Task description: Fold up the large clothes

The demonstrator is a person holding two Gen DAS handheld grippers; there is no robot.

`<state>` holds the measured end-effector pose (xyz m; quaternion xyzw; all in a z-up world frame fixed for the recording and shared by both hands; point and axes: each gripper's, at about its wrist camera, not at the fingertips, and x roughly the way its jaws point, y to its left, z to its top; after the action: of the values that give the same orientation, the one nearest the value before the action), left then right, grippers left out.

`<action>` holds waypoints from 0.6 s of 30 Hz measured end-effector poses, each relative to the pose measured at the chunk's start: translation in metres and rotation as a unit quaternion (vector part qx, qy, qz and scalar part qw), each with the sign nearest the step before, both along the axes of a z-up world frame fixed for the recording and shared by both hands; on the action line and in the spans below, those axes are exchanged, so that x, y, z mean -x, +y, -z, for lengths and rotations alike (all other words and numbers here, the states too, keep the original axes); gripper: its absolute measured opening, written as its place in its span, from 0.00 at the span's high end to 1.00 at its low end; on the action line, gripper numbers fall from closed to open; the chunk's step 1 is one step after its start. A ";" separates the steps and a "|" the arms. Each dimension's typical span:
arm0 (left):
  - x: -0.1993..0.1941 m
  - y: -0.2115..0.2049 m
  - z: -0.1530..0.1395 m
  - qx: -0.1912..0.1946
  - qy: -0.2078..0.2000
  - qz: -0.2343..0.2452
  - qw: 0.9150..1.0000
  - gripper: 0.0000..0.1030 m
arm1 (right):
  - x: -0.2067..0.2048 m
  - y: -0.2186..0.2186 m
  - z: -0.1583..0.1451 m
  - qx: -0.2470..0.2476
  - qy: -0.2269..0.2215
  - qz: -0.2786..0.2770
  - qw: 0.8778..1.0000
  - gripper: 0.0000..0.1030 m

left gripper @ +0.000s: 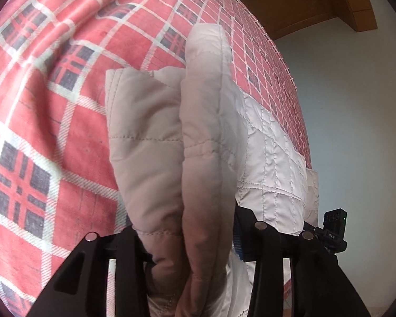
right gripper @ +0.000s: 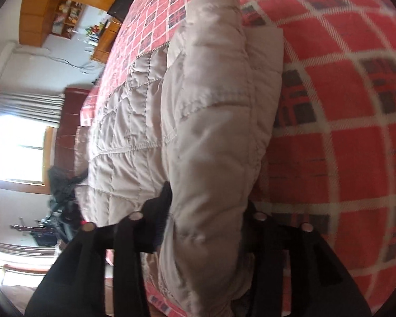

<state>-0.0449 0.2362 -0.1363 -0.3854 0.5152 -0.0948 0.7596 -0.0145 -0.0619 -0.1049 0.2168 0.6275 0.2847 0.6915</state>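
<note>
Left wrist view: the left gripper [left gripper: 187, 240] has its fingers clamped on a thick fold of the beige quilted jacket [left gripper: 150, 137], which lies on the red plaid blanket [left gripper: 39, 105]. The right gripper [right gripper: 206, 219] pinches another bunched edge of that jacket. My guess is a fold is mid-carry; next both edges should go over together and be laid flat on the jacket's body.

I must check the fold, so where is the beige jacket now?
The beige jacket lies on the red checked blanket; a thick fold of it is pinched in both the left hand-held gripper and the right hand-held gripper.
</note>
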 end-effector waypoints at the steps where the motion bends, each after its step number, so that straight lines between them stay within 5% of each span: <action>1: 0.002 0.003 -0.007 -0.003 0.004 -0.004 1.000 0.59 | 0.002 -0.001 -0.008 0.014 -0.011 0.002 1.000 0.56; 4: 0.009 0.015 -0.031 -0.022 0.001 -0.019 1.000 0.59 | 0.010 -0.011 -0.036 0.057 -0.053 0.017 0.997 0.56; 7: 0.019 0.021 -0.069 -0.099 -0.021 -0.036 0.994 0.60 | 0.025 -0.016 -0.065 0.084 -0.092 0.018 0.992 0.55; 12: 0.019 -0.012 -0.122 -0.164 -0.074 0.005 0.984 0.59 | 0.053 0.013 -0.109 0.111 -0.153 -0.034 0.981 0.55; 18: 0.016 -0.089 -0.122 -0.196 -0.079 0.074 0.975 0.55 | 0.062 0.041 -0.112 0.118 -0.161 -0.065 0.978 0.54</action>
<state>-0.0609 0.1477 -0.0139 -0.1815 0.4890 -0.0784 0.8496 -0.0761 -0.0204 0.0074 0.0442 0.5498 0.2839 0.7843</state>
